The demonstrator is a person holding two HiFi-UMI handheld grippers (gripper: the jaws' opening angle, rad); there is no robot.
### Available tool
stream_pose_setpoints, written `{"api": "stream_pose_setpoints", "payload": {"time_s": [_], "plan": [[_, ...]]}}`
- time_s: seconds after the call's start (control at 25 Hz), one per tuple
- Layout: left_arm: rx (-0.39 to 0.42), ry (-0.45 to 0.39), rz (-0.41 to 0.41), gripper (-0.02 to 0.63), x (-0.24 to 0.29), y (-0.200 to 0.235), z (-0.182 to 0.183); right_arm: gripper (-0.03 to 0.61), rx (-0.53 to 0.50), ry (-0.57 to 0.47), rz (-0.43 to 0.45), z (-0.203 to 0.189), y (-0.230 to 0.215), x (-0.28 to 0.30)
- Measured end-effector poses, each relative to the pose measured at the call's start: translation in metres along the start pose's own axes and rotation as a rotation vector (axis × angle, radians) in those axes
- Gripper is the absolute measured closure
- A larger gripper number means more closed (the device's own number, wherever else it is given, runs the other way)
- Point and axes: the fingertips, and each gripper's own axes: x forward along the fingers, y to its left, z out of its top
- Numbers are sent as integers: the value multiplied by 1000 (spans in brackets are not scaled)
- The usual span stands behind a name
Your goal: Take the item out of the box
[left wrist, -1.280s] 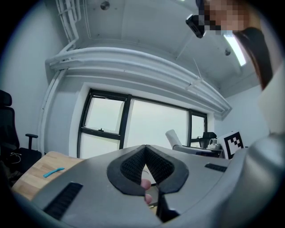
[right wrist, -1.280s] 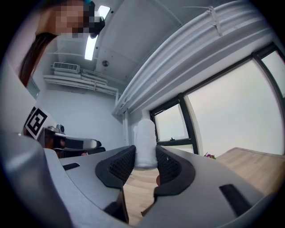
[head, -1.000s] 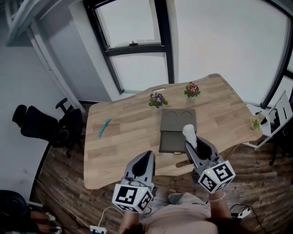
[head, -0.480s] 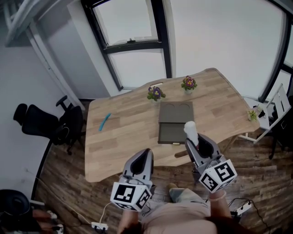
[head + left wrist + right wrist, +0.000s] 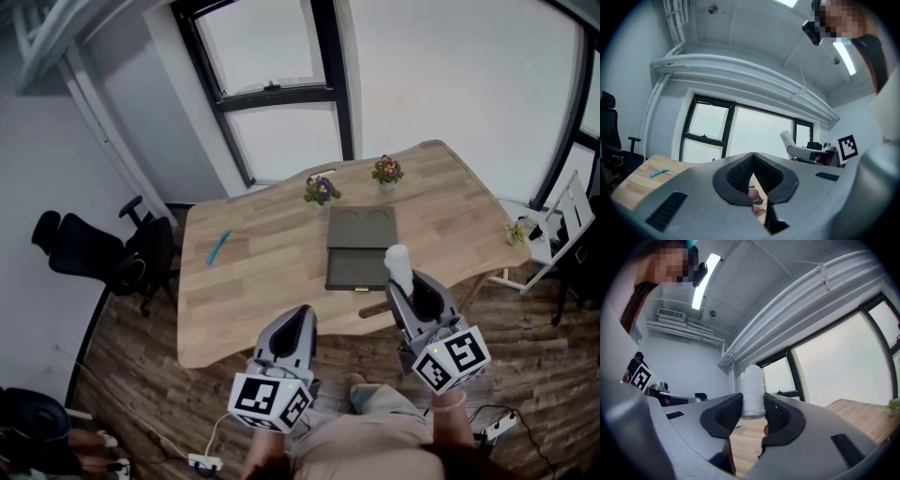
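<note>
White roll (image 5: 752, 383) stands upright, pinched between the jaws of the right gripper (image 5: 753, 406).

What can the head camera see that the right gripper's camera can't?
Only the head view shows the open box lying on the table, and the wooden floor. Only the right gripper view shows the ceiling light and the pipes overhead. Both show the table, the windows and the white roll pinched in the right gripper.
</note>
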Motion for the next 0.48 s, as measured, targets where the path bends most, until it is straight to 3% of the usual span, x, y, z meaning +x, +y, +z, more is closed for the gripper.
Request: {"api": "stream_pose_setpoints", "payload": {"time_s": [0.48], "plan": [[2,0,1,618,-1,2,0,446,-8,-1,-6,3,2,-3]]}}
